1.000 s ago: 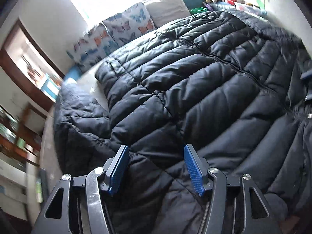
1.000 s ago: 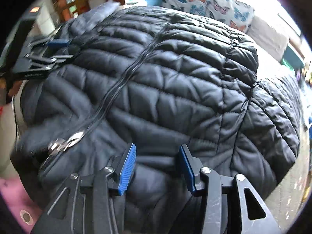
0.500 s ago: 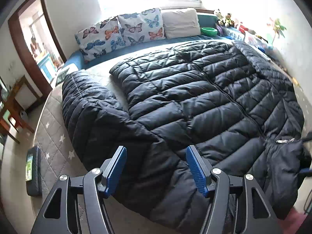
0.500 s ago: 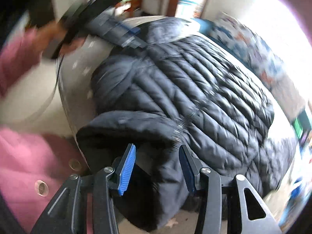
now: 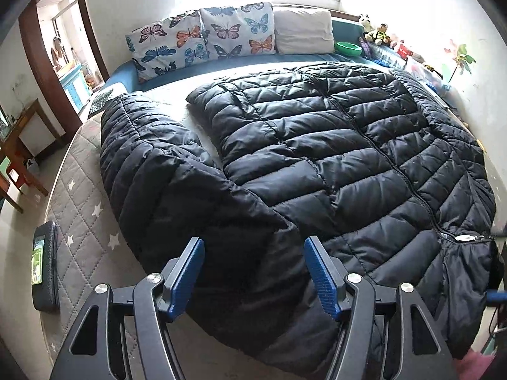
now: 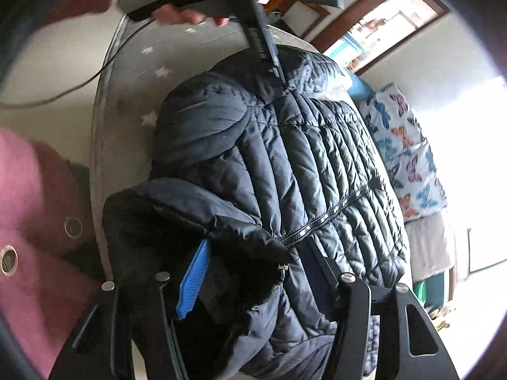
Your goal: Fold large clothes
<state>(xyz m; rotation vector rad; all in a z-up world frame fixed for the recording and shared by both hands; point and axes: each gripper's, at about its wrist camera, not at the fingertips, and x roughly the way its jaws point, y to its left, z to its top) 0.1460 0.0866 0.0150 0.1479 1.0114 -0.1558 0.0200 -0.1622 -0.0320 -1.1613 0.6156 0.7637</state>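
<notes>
Left edge of the left wrist view: a dark flat case (image 5: 44, 272) lies on the grey quilted star-print mattress (image 5: 79, 196), apart from the garment. The black quilted puffer jacket (image 5: 317, 158) lies spread front-up across that bed, zipper closed, one sleeve (image 5: 142, 164) angled out beside the body.

Left gripper (image 5: 253, 272), blue pads: a second ago low over the fabric, now lifted back. Jaws have just been opening and stand released above the shoulder, nothing pinched.

Right gripper (image 6: 253, 278): rolled round since a second ago, now at the dark collar (image 6: 196, 221). Jaws have just been opening; collar fabric bulges between them, pads not seen pressing.

Judgement: laying-out finished, no fold made yet.
</notes>
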